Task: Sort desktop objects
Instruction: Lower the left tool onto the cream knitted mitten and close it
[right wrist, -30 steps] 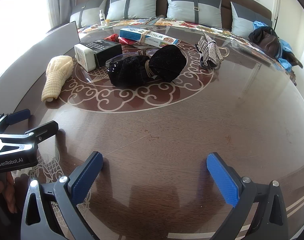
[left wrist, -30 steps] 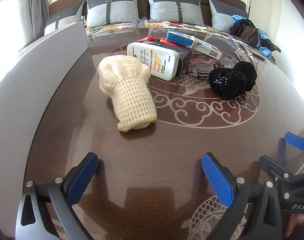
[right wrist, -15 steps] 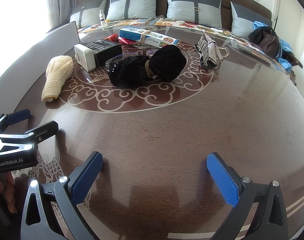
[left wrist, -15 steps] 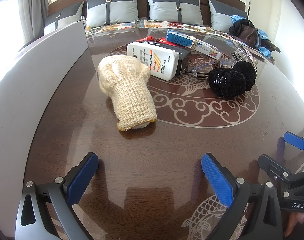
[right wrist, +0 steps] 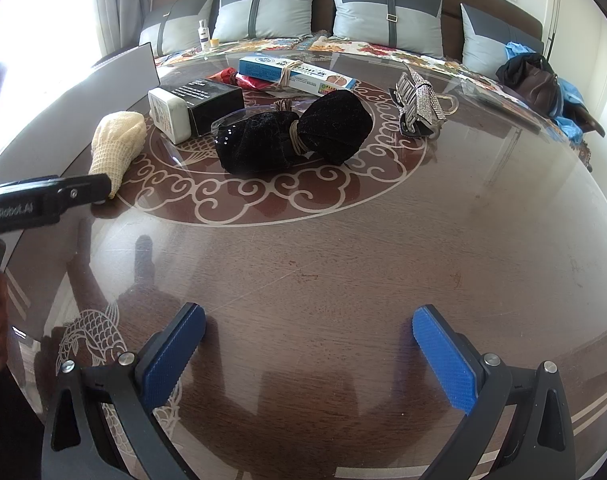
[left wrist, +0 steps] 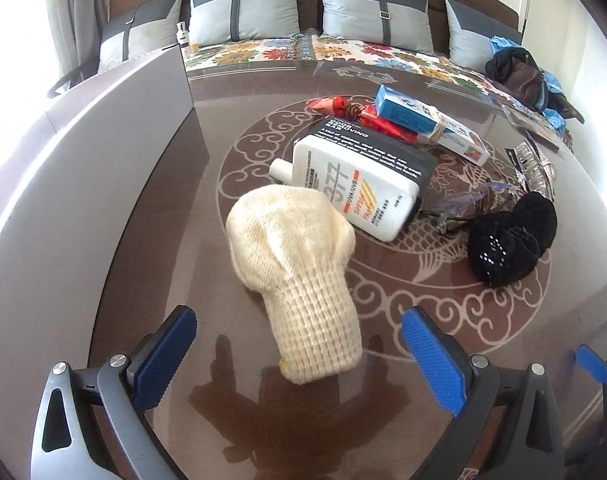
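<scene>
At the bottom of the left wrist view, the left gripper [left wrist: 297, 354] stands wide, its blue pads [left wrist: 165, 356] on either side of the cuff of a cream knitted glove [left wrist: 299, 276] and clear of it. The glove lies at frame centre on the glass-topped table [left wrist: 163, 208]. Above it, a white sunscreen bottle [left wrist: 353, 186] rests on a black box [left wrist: 387, 152]; a blue carton [left wrist: 407, 110] sits upper right, a black velvet pouch [left wrist: 511, 236] at right.

Low in the right wrist view, the right gripper [right wrist: 309, 354] is also spread wide and holds nothing, above bare table. The black velvet pouch [right wrist: 295, 138] lies upper centre, a rhinestone hair clip [right wrist: 419, 104] to its right, the glove [right wrist: 117, 144] at left, with the left gripper's finger [right wrist: 43, 200] reaching its cuff.
</scene>
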The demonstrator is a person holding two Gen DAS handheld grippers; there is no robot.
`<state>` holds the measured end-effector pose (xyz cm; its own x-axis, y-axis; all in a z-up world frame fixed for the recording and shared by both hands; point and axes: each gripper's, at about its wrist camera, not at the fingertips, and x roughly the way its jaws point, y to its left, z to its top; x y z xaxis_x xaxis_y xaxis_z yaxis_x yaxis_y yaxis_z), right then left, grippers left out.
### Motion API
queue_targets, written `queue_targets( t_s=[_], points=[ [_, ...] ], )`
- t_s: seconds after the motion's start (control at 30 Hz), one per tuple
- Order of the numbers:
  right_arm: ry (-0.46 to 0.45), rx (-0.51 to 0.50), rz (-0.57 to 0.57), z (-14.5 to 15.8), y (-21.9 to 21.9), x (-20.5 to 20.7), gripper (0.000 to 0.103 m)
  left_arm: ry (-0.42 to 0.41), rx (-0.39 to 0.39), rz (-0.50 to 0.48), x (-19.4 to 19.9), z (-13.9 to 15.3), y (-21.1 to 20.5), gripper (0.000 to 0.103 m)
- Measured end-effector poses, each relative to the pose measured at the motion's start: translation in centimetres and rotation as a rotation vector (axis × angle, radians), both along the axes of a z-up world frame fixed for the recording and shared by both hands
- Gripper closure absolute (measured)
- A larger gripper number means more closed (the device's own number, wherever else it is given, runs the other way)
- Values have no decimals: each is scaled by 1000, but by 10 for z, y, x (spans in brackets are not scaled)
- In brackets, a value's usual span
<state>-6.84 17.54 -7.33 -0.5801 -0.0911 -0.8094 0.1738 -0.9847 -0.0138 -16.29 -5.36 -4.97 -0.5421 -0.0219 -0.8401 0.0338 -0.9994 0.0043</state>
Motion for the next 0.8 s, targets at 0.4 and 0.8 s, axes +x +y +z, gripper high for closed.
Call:
queue_targets(
  t_s=[0.4,0.8],
  points=[
    [1,0,0,1,0,0,0,7,-1,-4,-30,-19,-12,29],
    [1,0,0,1,0,0,0,4,-3,-131,37,-12,-13,51]
  ],
)
